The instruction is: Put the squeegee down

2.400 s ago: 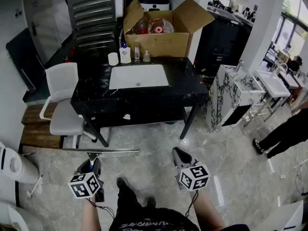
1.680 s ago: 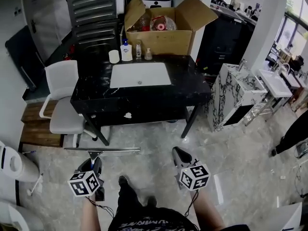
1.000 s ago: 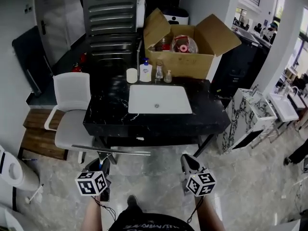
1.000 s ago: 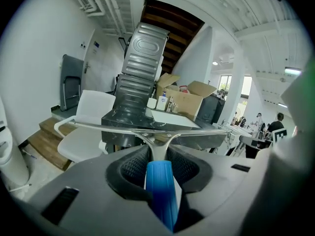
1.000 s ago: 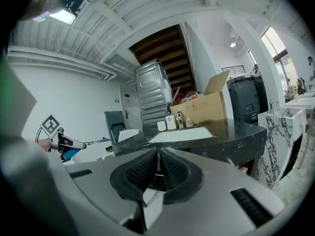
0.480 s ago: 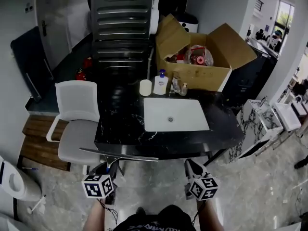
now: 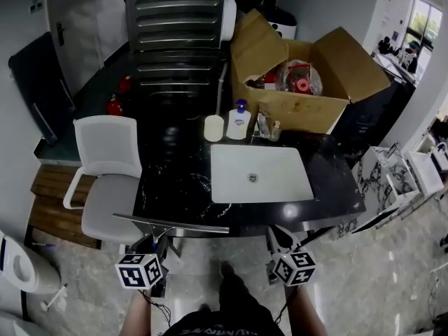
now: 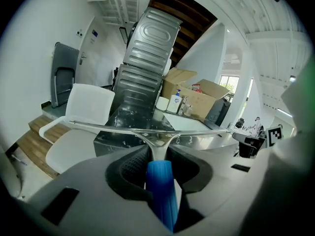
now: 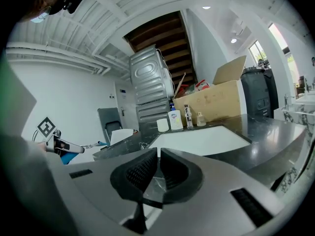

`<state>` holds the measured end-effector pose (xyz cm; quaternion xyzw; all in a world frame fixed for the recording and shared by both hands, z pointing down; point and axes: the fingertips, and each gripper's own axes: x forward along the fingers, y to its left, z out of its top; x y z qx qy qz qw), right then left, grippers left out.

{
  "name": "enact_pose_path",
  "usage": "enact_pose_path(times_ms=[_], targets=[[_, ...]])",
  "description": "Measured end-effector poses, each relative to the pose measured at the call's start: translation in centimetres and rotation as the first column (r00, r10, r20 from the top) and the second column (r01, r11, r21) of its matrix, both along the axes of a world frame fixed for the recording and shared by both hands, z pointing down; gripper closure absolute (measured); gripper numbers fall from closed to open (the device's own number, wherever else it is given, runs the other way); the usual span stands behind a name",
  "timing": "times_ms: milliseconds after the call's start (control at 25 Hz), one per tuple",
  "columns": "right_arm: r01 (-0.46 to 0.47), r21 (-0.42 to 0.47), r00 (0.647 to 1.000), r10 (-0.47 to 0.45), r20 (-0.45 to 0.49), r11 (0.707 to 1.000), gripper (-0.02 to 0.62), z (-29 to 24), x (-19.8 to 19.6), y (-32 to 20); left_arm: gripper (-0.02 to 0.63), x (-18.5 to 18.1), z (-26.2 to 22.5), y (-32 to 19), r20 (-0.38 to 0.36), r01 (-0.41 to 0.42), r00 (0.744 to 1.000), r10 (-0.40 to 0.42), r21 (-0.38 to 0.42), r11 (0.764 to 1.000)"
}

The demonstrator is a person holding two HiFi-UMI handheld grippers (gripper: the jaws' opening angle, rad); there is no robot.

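Black counter [image 7: 175, 180], squeegee [image 7: 171, 223] near its front edge (left hand-held gripper [image 8: 157, 150] clamped)

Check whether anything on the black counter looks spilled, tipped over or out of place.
Nothing spilled or tipped: the cup, soap bottle and small bottles stand upright behind the white sink. The one oddity is the open cardboard box, flaps splayed and stuffed with clutter, at the back of the counter.

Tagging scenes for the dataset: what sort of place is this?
Probably a bathroom-fixture showroom or test space: freestanding black counter with a white sink, open cardboard box on it, another vanity unit at right.
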<state>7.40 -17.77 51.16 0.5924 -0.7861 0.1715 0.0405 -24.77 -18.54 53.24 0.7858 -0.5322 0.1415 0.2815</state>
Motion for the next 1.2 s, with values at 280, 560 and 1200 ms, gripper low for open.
enact_pose_path(times_ms=[280, 560, 1200], targets=[[0.071, 0.012, 0.997, -0.071, 0.028, 0.997, 0.543, -0.2, 1.4, -9.9, 0.469, 2.0, -0.8, -7.4, 0.026, 0.05, 0.998, -0.051, 0.012, 0.999], [0.118, 0.017, 0.992, -0.119, 0.041, 0.993, 0.543, -0.3, 3.2, -17.4, 0.469, 3.9, -1.2, -14.4, 0.063, 0.085, 0.994, -0.085, 0.018, 0.996], [0.179, -0.008, 0.982, -0.178, 0.071, 0.984, 0.543, 1.8, 7.3, -29.0, 0.469, 6.5, 2.8, -26.7, 0.148, 0.135, 0.982, -0.118, -0.115, 0.984]])
